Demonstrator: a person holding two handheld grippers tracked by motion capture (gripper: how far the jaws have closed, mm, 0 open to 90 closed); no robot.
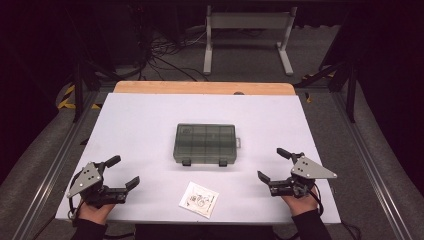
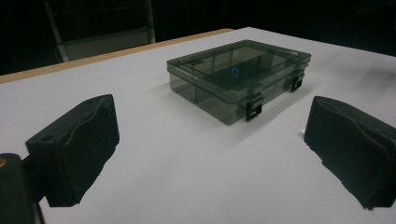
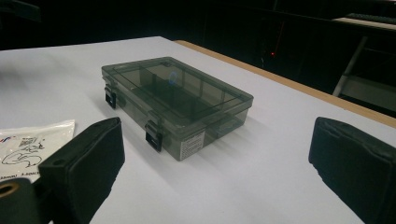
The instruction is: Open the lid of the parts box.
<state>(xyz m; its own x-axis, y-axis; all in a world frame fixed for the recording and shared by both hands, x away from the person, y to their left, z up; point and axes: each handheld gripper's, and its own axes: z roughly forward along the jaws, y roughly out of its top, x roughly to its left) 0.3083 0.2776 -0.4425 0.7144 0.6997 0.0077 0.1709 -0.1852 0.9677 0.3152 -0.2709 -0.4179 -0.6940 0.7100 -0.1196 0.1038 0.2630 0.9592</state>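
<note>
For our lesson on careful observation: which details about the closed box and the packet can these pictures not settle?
- Box contents: all views, the tinted lid hides them.
- Label on the box's end wall: right gripper view, print too small.
- Packet print: high view, too small; right gripper view, cut off by the left edge and a finger.

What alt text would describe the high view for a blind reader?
A closed, smoky transparent plastic compartment box sits mid-table on a white board; a small printed white packet lies nearer, between the open left gripper and right gripper.
</note>
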